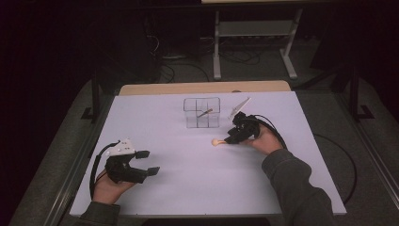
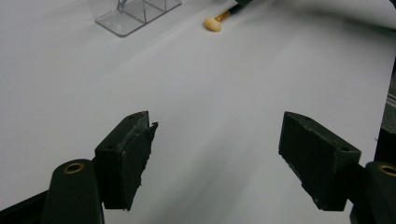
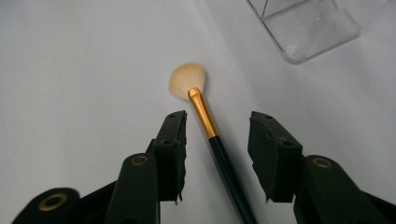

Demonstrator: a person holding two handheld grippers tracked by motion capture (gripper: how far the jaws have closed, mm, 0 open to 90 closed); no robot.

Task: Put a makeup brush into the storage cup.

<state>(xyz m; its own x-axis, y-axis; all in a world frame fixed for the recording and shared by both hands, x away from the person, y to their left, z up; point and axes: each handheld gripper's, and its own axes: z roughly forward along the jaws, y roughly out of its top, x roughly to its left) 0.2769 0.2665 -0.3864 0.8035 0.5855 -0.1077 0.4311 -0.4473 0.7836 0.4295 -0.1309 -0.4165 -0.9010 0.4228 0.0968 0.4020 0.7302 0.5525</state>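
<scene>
A makeup brush (image 3: 203, 112) with a pale fan head, gold ferrule and black handle lies flat on the white table (image 1: 197, 183). Its head (image 1: 216, 142) points left, also seen far off in the left gripper view as a brush tip (image 2: 213, 24). My right gripper (image 3: 219, 140) straddles the handle, with a gap between each pad and the handle, so it is open. In the high view this right gripper (image 1: 231, 138) sits right of centre. My left gripper (image 1: 148, 162) rests at the front left, its jaws (image 2: 217, 154) open wide with nothing between them.
A clear divided organiser (image 1: 202, 113) stands at the middle back of the table with a thin stick-like item (image 1: 205, 113) inside; its corner shows as a clear box (image 3: 308, 28) just beyond the brush. Cables trail from both grippers.
</scene>
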